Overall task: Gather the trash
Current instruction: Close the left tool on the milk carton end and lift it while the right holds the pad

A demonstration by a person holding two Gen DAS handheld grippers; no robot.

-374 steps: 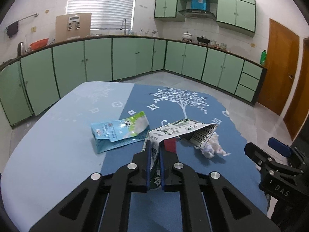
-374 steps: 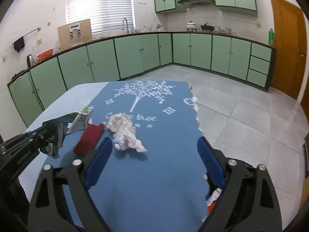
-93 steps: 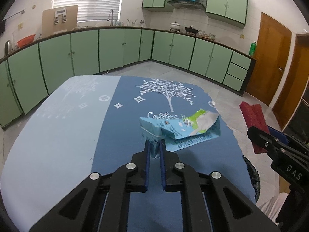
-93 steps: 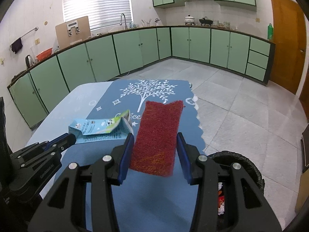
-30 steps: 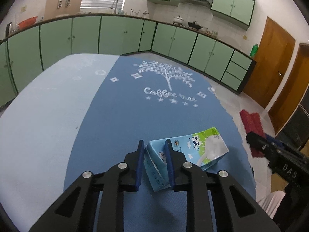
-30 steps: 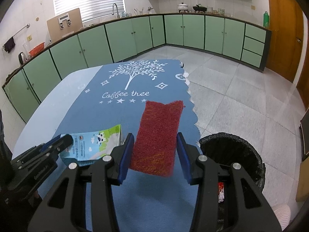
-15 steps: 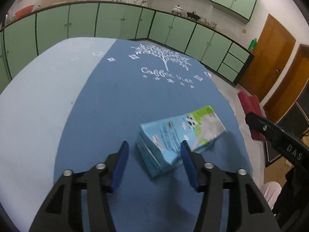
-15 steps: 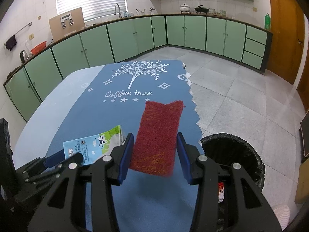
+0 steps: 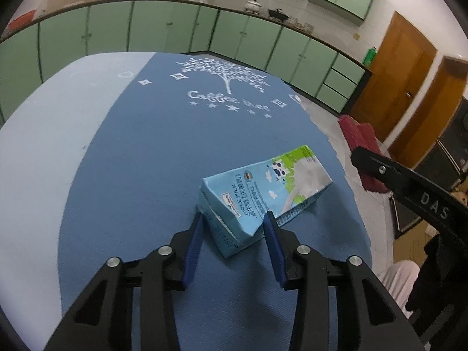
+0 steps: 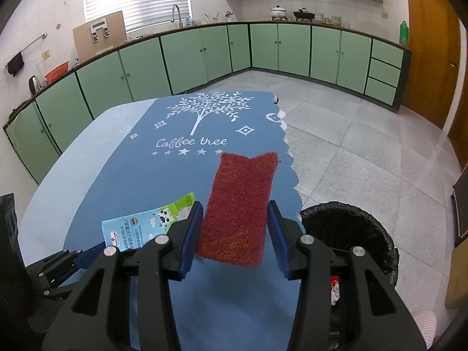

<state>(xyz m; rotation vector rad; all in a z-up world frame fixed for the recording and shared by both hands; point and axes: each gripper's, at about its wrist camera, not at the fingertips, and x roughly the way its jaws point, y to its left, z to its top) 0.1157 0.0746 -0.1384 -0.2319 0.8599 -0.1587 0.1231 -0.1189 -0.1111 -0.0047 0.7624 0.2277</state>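
A flattened light-blue milk carton lies on the blue tablecloth near the table's right edge. My left gripper is open, its blue fingers on either side of the carton's near end, not closed on it. My right gripper is shut on a red scouring pad and holds it above the table edge. The carton also shows in the right wrist view, left of the pad. A black-lined trash bin stands on the floor just right of the table.
The round table carries a blue cloth printed "Coffee tree". Green kitchen cabinets run along the far walls. Grey tiled floor lies to the right. A wooden door is at the far right.
My left gripper has opened and let the milk carton down on the cloth near the right edge. My right gripper still holds the red pad in the same pose.
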